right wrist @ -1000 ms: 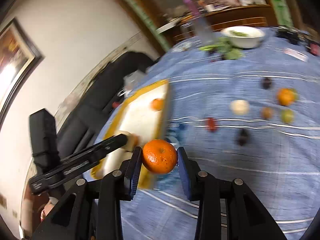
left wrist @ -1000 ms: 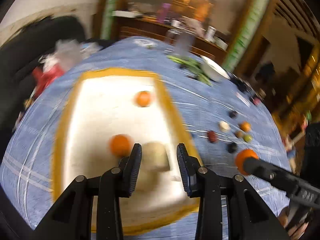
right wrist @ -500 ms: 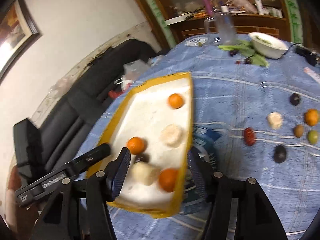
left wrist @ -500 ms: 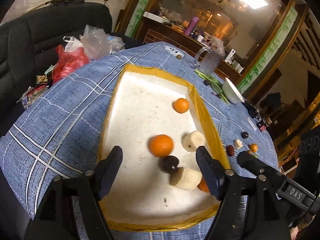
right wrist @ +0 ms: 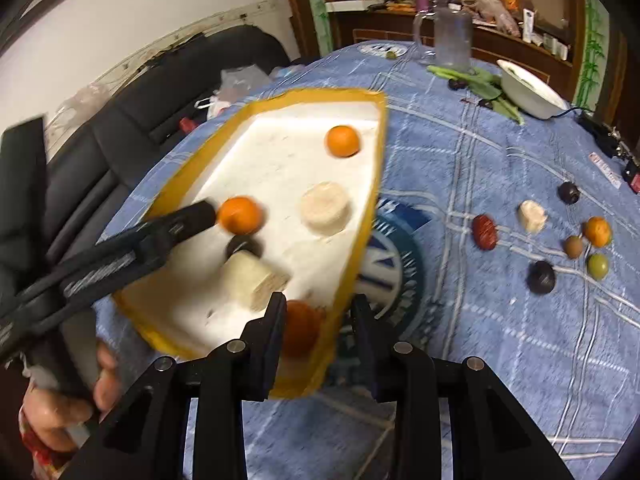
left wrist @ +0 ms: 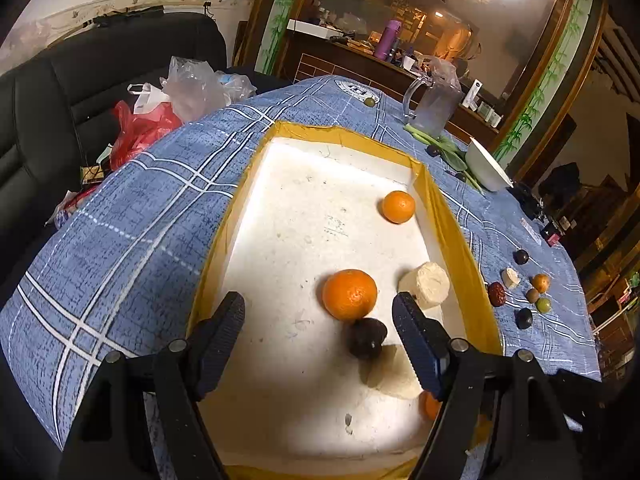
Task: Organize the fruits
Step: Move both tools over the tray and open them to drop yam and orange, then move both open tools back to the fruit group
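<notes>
A white foam tray [left wrist: 448,216] with a yellow rim lies on the blue checked tablecloth. In it are two oranges [left wrist: 349,294] [left wrist: 397,207], a dark fruit [left wrist: 366,338], two pale chunks [left wrist: 426,285] [left wrist: 394,372] and a third orange [right wrist: 300,332] in the near corner. My left gripper [left wrist: 318,308] hangs open over the tray with nothing between its fingers. My right gripper [right wrist: 319,304] hovers above the tray's near corner. Its jaws are closing and hold nothing; the third orange lies below them in the tray. Several loose fruits [right wrist: 484,232] lie on the cloth to the right.
A white bowl [right wrist: 528,92], green leaves [right wrist: 480,76] and a glass jug [right wrist: 452,40] stand at the table's far side. A black sofa [left wrist: 80,80] with plastic bags [left wrist: 188,88] lies beyond the left edge. A hand [right wrist: 60,400] holds the left gripper.
The right gripper let go of its orange, which now lies in the tray's near corner, then narrowed again. The left jaws widened, and a dark fruit now lies in the tray.
</notes>
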